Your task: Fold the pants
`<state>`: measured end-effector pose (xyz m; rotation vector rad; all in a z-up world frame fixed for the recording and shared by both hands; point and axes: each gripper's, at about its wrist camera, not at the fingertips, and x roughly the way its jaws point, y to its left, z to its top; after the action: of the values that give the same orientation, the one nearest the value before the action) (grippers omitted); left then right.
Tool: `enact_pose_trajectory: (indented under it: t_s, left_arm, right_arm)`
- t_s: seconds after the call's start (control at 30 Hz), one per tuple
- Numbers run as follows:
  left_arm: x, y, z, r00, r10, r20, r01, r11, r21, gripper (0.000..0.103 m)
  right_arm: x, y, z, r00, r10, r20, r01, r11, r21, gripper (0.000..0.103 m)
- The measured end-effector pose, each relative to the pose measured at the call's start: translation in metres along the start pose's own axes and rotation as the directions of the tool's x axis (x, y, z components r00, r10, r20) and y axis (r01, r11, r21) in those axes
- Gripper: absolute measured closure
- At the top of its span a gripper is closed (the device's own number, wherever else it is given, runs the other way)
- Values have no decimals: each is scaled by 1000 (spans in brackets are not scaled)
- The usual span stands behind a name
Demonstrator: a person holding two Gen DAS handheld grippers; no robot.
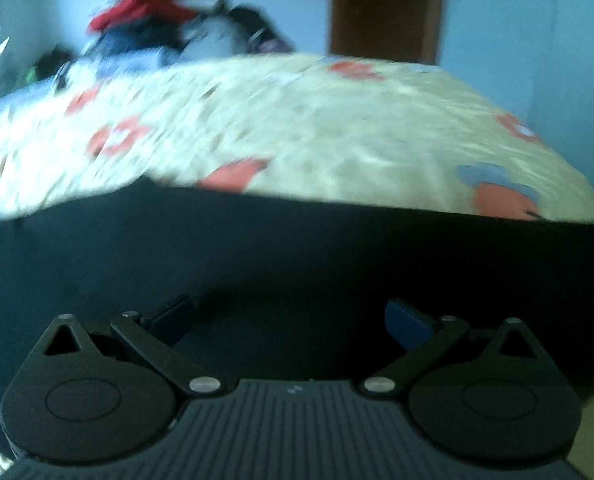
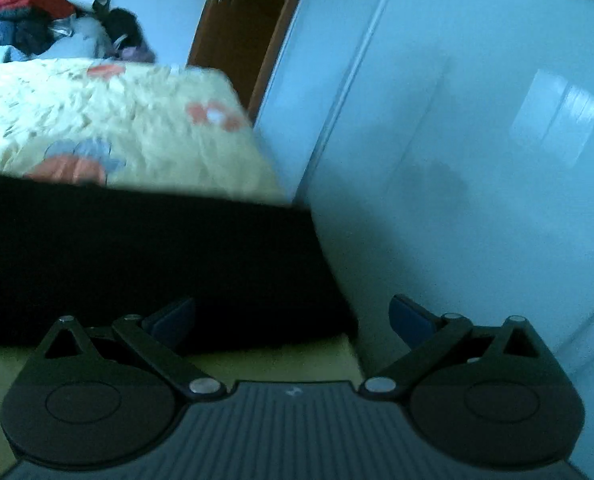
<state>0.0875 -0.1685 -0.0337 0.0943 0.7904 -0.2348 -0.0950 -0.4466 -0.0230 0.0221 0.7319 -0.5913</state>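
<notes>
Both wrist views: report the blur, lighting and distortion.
Left wrist: bedspread and clothes pile motion-smeared, black pants underexposed, claw sharp. Right wrist: blue cast, window reflection on the wall, door bowed by fisheye.

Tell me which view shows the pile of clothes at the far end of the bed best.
The right wrist view: the pile of clothes is fairly sharp there, a red garment on top. The left wrist view shows the same pile larger but smeared by motion blur.
</notes>
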Motion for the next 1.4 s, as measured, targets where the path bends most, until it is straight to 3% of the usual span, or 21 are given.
enact_pose_trajectory:
  t_s: [0.1, 0.2, 0.27, 0.37, 0.5, 0.57, 0.73, 0.87, 0.9, 0.93, 1.0, 1.03, 1.1, 1.17, 1.33, 1.4]
  left_arm:
    - [5, 9, 4, 1000, 23, -2, -22, 1000, 17, 0]
    - [1, 2, 9, 1000, 30, 3, -30, 998, 52, 1]
    - [-8, -1, 9, 1000, 3, 27, -4, 999, 53, 1]
    - [-20, -10, 8, 998, -31, 52, 26, 996, 79, 1]
    - [-24, -28, 6, 998, -45, 54, 35, 984, 172, 1]
    - [-25, -33, 4, 998, -35, 60, 23, 979, 201, 1]
    - [-28, -31, 4, 997, -50, 53, 39, 983, 180, 1]
    - [-30, -21, 9, 997, -72, 35, 67, 989, 131, 1]
    - [-30, -19, 10, 996, -82, 29, 78, 990, 118, 1]
    - [-30, -17, 11, 996, -90, 21, 88, 991, 105, 1]
    - [-29, -10, 13, 993, -115, 4, 114, 991, 68, 1]
    - [-28, -8, 14, 992, -122, -4, 122, 991, 52, 1]
    - [-27, -1, 15, 989, -144, -26, 144, 989, 15, 3]
    - [-24, 7, 15, 978, -206, -43, 204, 978, -36, 5]
    - [-9, 24, 17, 923, -375, -83, 351, 911, -216, 5]
    - [-3, 27, 16, 902, -423, -82, 387, 879, -280, 5]
  right_arm:
    - [-4, -33, -7, 987, 161, -1, -156, 961, 229, 0]
    - [8, -57, -11, 943, 333, 13, -304, 844, 441, 0]
    - [14, -61, -12, 916, 399, 27, -358, 789, 499, 0]
    - [21, -63, -11, 910, 412, 44, -367, 755, 543, 0]
    - [39, -74, -14, 896, 425, 131, -403, 653, 641, 0]
    - [44, -80, -12, 895, 422, 144, -402, 623, 671, 0]
    - [57, -77, 0, 894, 428, 133, -407, 651, 641, 0]
    - [59, -82, -9, 889, 408, 208, -430, 590, 683, 1]
    - [58, -83, -10, 888, 405, 217, -433, 580, 690, 9]
    - [59, -83, -11, 888, 403, 221, -433, 576, 693, 44]
    - [67, -83, -12, 889, 418, 189, -417, 567, 711, 91]
    - [70, -83, -13, 886, 425, 186, -417, 557, 718, 91]
    - [71, -79, -14, 880, 432, 196, -433, 563, 704, 92]
    - [63, -70, -8, 882, 424, 207, -446, 608, 656, 94]
    - [30, -22, 24, 898, 385, 214, -439, 824, 359, 94]
    - [19, 3, 31, 901, 379, 213, -423, 877, 226, 94]
